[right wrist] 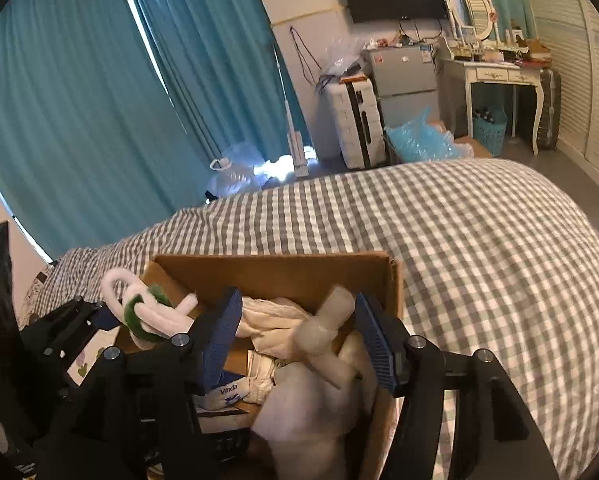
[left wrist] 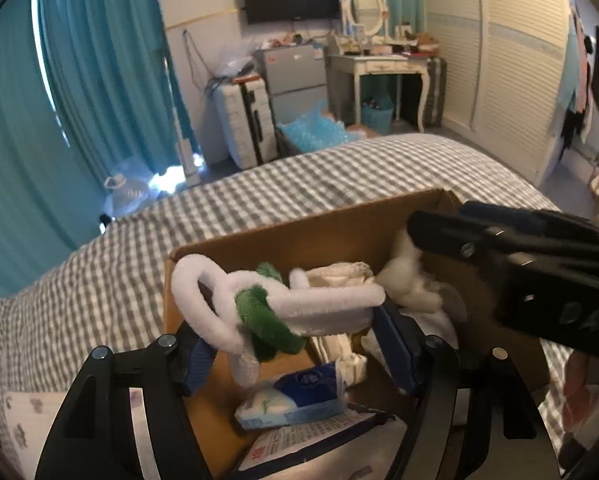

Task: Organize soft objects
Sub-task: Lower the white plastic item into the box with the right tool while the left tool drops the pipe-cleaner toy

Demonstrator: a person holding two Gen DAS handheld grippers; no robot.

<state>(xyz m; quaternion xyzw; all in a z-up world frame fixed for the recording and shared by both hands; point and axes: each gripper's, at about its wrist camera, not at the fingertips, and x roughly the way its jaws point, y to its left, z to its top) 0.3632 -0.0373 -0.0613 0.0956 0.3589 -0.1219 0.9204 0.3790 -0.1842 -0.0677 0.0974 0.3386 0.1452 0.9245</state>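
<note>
Both grippers are sitting over the cardboard box point(right wrist: 275, 272) on the checked bedspread point(right wrist: 479, 264), so this reads as the drop-off step.

Left gripper point(left wrist: 295, 344): jaws are standing apart, with the white-and-green fuzzy loop toy point(left wrist: 259, 308) lying across the gap just above the box; it is resting against the left pad, and I can't tell whether the right pad is touching.

Right gripper point(right wrist: 299, 340): jaws are also apart, with the white plush toy point(right wrist: 323, 360) lying loose between them, inside the box at its right wall.

Next move, as I judge it: lift both grippers straight up, watching for fuzz snagging on the pads.

Also in the box: a tissue pack point(left wrist: 295, 396) and folded white cloths point(left wrist: 339, 276).

Hard to read: the box floor is mostly being covered, the plush is blurring, and the near box wall is hiding behind the gripper frames. The far dresser clutter is too small to identify.
</note>
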